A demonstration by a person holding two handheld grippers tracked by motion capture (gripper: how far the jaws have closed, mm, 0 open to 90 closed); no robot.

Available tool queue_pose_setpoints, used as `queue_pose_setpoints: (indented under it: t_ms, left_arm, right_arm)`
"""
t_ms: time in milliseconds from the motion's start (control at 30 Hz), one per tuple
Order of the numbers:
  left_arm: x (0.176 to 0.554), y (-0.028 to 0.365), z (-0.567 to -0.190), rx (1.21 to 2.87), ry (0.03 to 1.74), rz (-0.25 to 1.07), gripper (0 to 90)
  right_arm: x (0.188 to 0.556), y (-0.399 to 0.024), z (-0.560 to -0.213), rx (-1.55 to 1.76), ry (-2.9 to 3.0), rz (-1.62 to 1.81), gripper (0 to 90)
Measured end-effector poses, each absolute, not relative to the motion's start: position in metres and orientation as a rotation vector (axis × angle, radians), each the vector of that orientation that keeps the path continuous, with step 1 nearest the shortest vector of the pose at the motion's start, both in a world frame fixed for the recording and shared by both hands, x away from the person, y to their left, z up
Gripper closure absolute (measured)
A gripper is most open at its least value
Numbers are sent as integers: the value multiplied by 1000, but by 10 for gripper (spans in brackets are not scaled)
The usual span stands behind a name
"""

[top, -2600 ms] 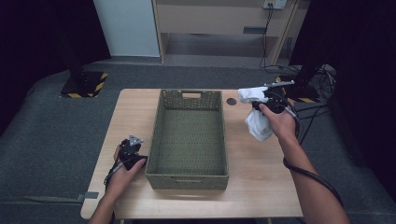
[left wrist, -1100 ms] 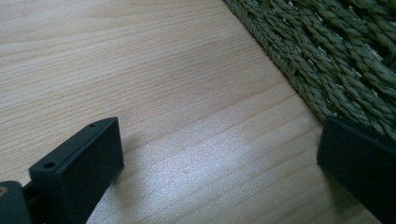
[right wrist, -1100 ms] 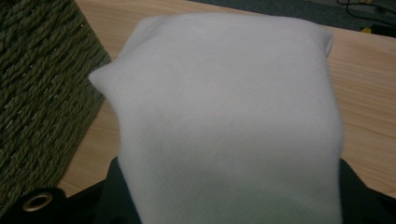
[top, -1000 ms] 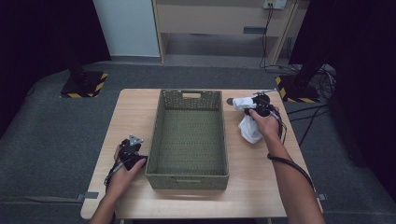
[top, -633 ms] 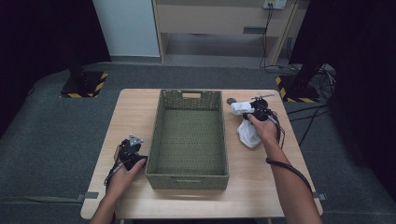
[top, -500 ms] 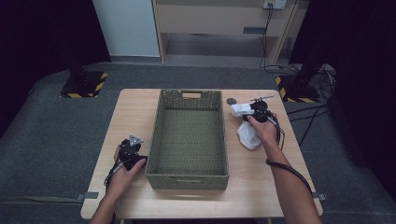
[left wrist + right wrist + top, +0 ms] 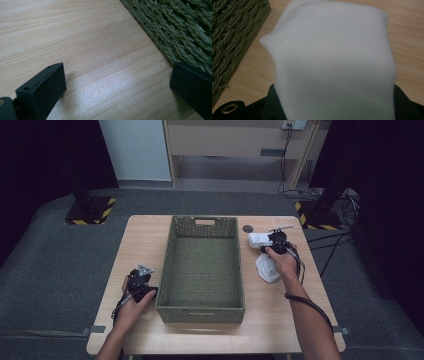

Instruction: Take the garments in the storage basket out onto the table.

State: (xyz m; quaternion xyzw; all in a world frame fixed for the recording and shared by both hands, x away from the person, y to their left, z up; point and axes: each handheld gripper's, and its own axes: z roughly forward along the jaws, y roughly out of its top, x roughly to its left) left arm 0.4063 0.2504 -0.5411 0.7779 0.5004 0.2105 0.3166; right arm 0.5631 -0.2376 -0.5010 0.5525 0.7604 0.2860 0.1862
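- Right gripper (image 7: 267, 241) pinching white cloth (image 7: 266, 266) near tabletop's right edge, beside woven basket (image 7: 204, 306).
- Dangling folds could snag basket rim.
- Left gripper (image 7: 117, 87) spread, idle.

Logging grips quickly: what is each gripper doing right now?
Left gripper: jaws open, empty, over the light wooden table.
Right gripper: jaws shut on the white folded cloth.

Soft white knit cloth (image 7: 332, 62); rough woven basket (image 7: 205, 270); matt, seemingly wooden table (image 7: 145, 240).
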Motion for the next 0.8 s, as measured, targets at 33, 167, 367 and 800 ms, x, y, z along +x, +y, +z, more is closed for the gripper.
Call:
queue_pose_setpoints:
  t_ms: [33,167,367,800]
  left_arm:
    - [406,250,-541,2048,1318,554,0]
    - [406,250,-541,2048,1318,554,0]
    - [406,250,-541,2048,1317,554,0]
    - [406,250,-541,2048,1318,554,0]
  right_arm:
    - [563,-238,-501,1554,2144,813,487]
    - [564,-241,-503,1546,2156,806,470]
    - [563,-246,-508,1563,2150,819,430]
    - [565,-242,-511,1550,2142,830,219]
